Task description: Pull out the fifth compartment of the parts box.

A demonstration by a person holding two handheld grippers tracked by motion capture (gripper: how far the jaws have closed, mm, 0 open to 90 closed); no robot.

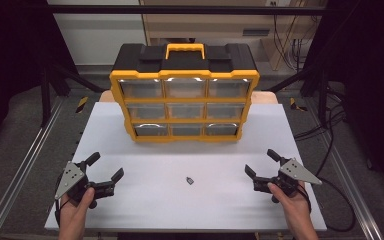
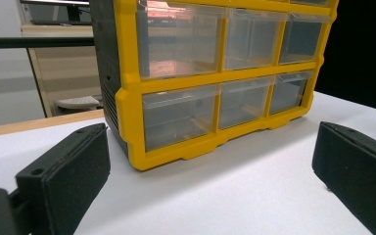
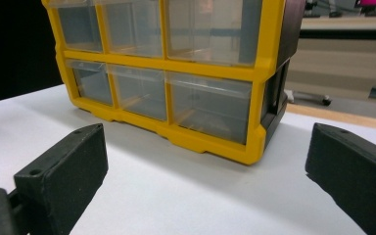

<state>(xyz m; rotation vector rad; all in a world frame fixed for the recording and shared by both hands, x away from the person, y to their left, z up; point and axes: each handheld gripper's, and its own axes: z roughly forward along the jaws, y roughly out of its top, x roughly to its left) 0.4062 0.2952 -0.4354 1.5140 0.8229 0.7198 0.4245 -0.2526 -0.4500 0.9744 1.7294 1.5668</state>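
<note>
Hand-held grippers, left and right, flank small black piece before organizer.

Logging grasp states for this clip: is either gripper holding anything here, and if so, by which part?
Nothing is held. The left gripper and right gripper both stand open over the white table, with bare gaps between their jaws.

Organizer cabinet: glossy yellow plastic frame, clear plastic drawers, matt black top. Counter: smooth matt white. Gripper fingers: black, matt, finely grained pads.
</note>
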